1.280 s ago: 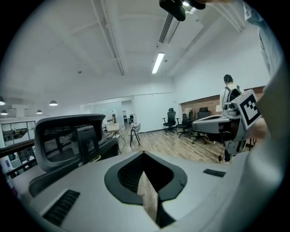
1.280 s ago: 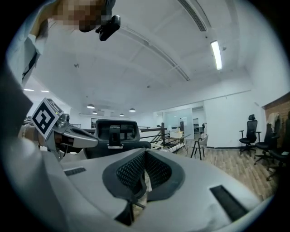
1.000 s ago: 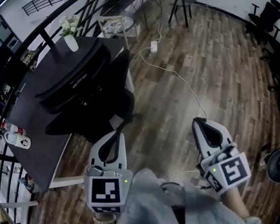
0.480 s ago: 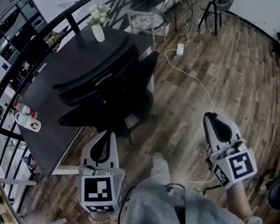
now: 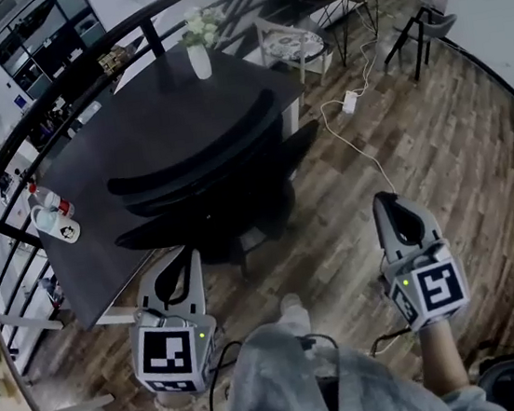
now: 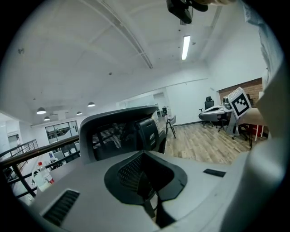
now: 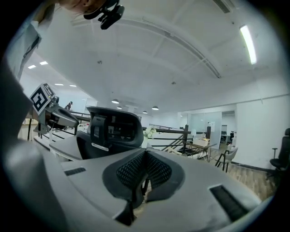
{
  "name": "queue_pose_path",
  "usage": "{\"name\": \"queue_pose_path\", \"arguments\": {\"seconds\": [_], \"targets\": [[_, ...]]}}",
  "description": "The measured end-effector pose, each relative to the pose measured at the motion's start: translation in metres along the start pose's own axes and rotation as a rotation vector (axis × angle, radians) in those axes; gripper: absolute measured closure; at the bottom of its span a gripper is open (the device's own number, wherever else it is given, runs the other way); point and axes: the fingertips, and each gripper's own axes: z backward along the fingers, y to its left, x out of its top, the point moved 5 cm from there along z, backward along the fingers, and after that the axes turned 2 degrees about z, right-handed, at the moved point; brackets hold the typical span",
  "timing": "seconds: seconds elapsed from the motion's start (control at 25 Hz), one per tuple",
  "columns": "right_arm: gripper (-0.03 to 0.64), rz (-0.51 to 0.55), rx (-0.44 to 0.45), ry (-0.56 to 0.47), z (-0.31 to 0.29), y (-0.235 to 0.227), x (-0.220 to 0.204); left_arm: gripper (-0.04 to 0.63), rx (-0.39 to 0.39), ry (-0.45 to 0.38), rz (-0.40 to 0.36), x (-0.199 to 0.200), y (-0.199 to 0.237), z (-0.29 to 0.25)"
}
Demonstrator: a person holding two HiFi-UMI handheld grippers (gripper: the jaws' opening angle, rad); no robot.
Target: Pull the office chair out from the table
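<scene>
Wood-plank floor (image 5: 437,148) under curved black office chair (image 5: 204,218)

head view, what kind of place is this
Probably an open-plan office, perhaps on an upper level: a black office chair tucked at a dark table, a railing beside it, and more desk chairs across the wood floor.

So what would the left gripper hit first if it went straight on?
Probably the backrest of the office chair, straight ahead of the left gripper, whose jaws are shut; how far off is hard to judge.
</scene>
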Motion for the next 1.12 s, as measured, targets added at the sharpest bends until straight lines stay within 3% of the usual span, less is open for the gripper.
{"name": "queue_pose_path", "arguments": {"seconds": [0.24, 0.52, 0.84, 1.0, 1.12], "targets": [[0.612, 0.154, 0.171, 0.029, -0.065, 0.016, 0.004, 0.595, 0.042, 0.052, -0.021, -0.015, 0.039, -0.006], [0.608, 0.291, 0.272, 0.051, -0.127, 0.022, 0.004, 0.594, 0.057, 0.111, -0.130, -0.030, 0.066, -0.016], [0.438, 0.712, 0.447, 0.181, -0.173, 0.029, -0.013, 0.464, 0.042, 0.204, -0.304, -0.052, 0.093, -0.018], [0.425, 0.913, 0.542, 0.249, -0.191, 0.038, -0.018, 0.447, 0.022, 0.291, -0.459, -0.064, 0.112, -0.023], [0.416, 1.037, 0.616, 0.279, -0.202, 0.043, -0.017, 0.418, -0.012, 0.352, -0.530, -0.069, 0.119, -0.029]]}}
